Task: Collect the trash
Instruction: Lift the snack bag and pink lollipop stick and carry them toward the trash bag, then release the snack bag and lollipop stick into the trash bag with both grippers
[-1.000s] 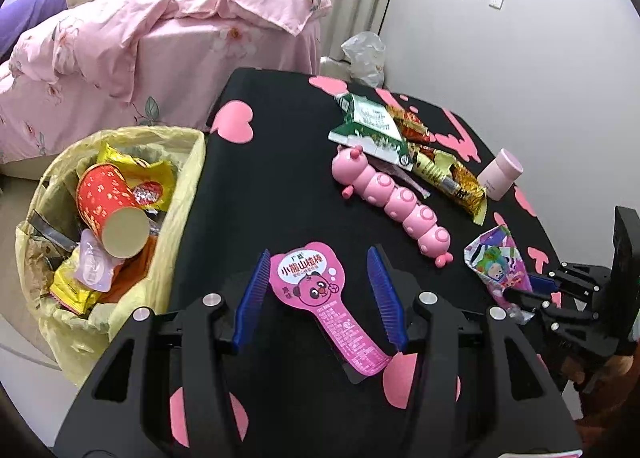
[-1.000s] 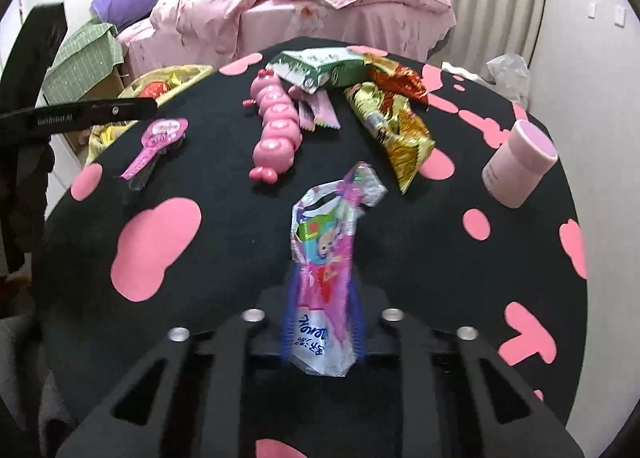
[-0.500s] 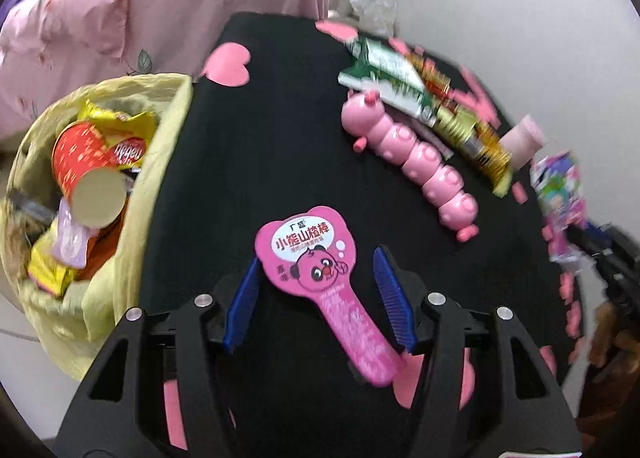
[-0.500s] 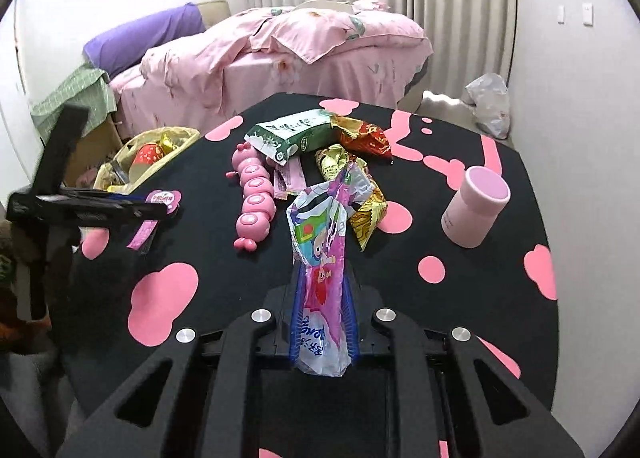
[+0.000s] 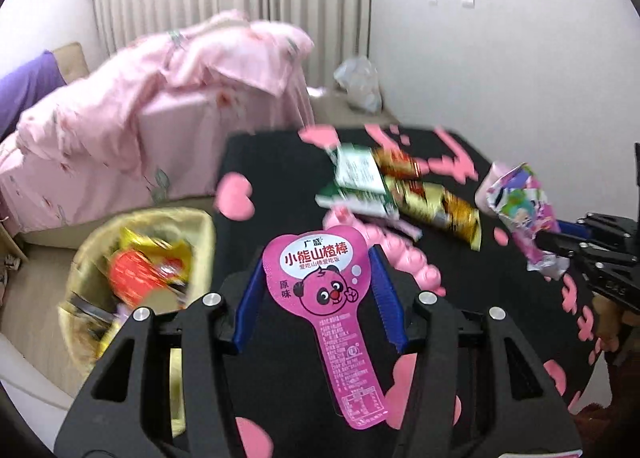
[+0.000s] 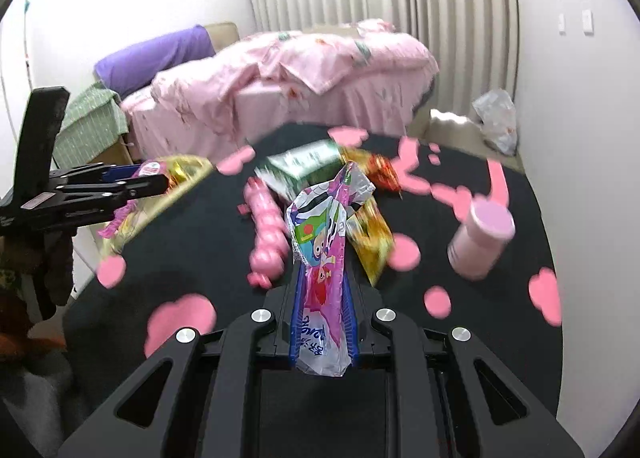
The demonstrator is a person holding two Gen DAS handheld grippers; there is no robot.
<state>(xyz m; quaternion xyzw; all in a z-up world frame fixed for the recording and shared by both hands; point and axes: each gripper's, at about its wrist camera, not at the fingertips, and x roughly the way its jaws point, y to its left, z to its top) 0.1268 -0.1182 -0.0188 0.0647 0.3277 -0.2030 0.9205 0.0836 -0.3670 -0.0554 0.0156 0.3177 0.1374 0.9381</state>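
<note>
L gripper [image 5: 316, 290]: jaws have just been closing, now clenched edge-on across a pink paddle wrapper [image 5: 332, 298], which is lifted clear of the table [image 5: 276, 186]; handle end hangs toward the camera. R gripper [image 6: 322, 314]: clamped tight on a cartoon wrapper [image 6: 324, 258], also off the table, crumpled top standing above the jaws. Both pieces are in hand, neither binned yet.

Bin [image 5: 200, 234] (yellow liner, beside the table's left edge) already holds a red tub and assorted packets; so some collection is done. From the R view, the L gripper sits over the bin side of the table; exact overlap w/ the rim cannot be told, picture blurred.

Left on table: green pack [image 6: 304, 166], gold wrapper [image 6: 372, 242], red wrapper [image 6: 380, 170], all in one cluster near the middle; likely trash. Pink caterpillar toy [image 6: 268, 234] and pink cup [image 6: 480, 238] look like keepers, not trash (judgement only).

Status: roughly midway; two drops pending, then approx. three pickups.
</note>
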